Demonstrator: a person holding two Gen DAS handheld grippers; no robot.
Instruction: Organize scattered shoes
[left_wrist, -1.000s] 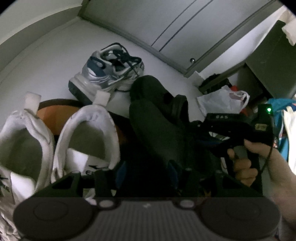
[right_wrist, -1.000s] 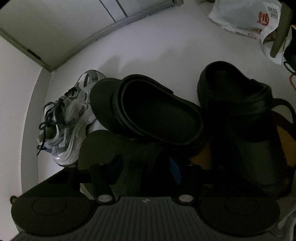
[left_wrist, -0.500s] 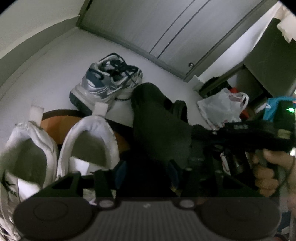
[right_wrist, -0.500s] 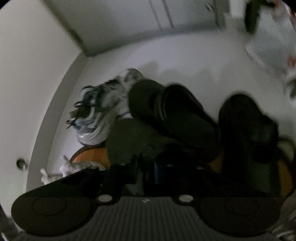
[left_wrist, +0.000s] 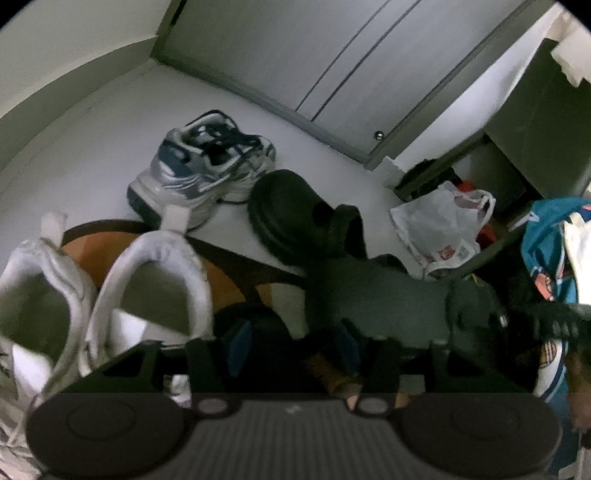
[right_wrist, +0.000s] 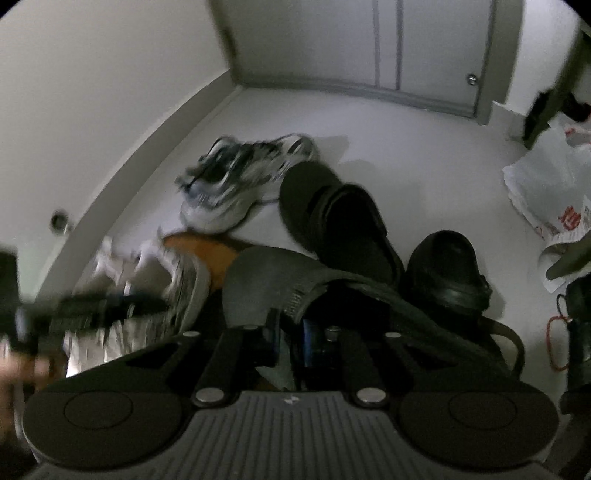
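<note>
My right gripper (right_wrist: 293, 343) is shut on the rim of a dark grey slipper (right_wrist: 273, 288) and holds it above the floor; in the left wrist view the grey slipper (left_wrist: 376, 299) hangs at the right. Two black clogs (right_wrist: 340, 221) (right_wrist: 447, 269) lie beyond it. A silver-blue sneaker pair (left_wrist: 207, 166) sits farther back. Two white sneakers (left_wrist: 147, 288) stand on an orange mat (left_wrist: 221, 277) at the left. My left gripper (left_wrist: 293, 345) hovers beside them, its jaws opening; a dark shape low between its fingers is too dim to name.
A white plastic bag (left_wrist: 439, 225) lies on the floor at the right, beside a dark cabinet (left_wrist: 535, 122) and teal clothing (left_wrist: 543, 251). Grey sliding doors (left_wrist: 295, 55) close off the back. A wall and skirting (right_wrist: 110, 177) run along the left.
My right gripper has shut on the grey slipper, risen with it and rolled, so the clogs now lie lower and farther. The left gripper has lifted slightly.
</note>
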